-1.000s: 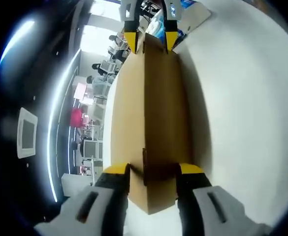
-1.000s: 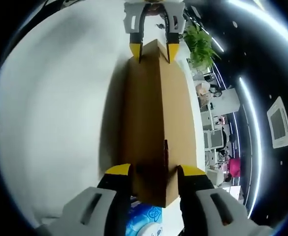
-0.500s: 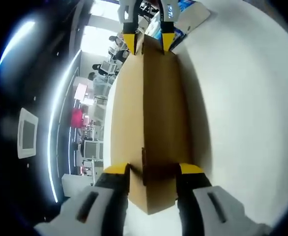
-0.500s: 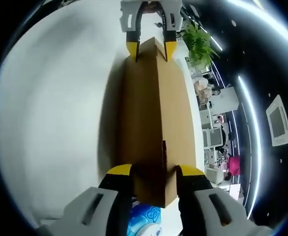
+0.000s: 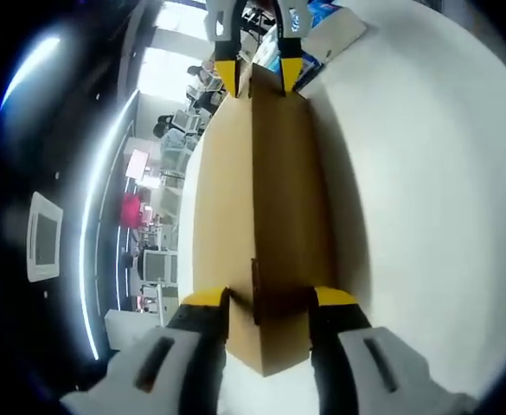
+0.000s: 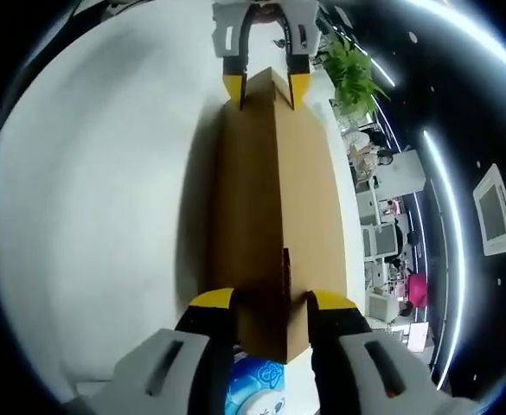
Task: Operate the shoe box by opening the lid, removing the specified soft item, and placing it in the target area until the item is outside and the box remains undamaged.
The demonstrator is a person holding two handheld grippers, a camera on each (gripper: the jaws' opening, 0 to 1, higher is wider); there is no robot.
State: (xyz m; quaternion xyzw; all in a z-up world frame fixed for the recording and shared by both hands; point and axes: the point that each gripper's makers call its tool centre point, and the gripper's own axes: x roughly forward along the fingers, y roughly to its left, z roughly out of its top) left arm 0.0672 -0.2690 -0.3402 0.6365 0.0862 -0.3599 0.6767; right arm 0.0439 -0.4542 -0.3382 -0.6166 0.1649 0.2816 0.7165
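1. Spanning a white table (image 5: 425,190), we see the plain brown cardboard shoe box (image 5: 270,199), lid closed, contents hidden.
2. We clamp one end with the left gripper (image 5: 270,303), jaws pressed against both sides.
3. We clamp the opposite end with the right gripper (image 6: 265,303).
4. We note a blue packet (image 6: 253,385) beneath it.

White table (image 5: 425,173) carries the shoe box (image 5: 274,207).

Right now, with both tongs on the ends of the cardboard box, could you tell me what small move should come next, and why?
Probably lift both ends together. The left tongs and the right tongs each clamp an end of the closed cardboard lid over the white table, so an even lift should avoid twisting it.
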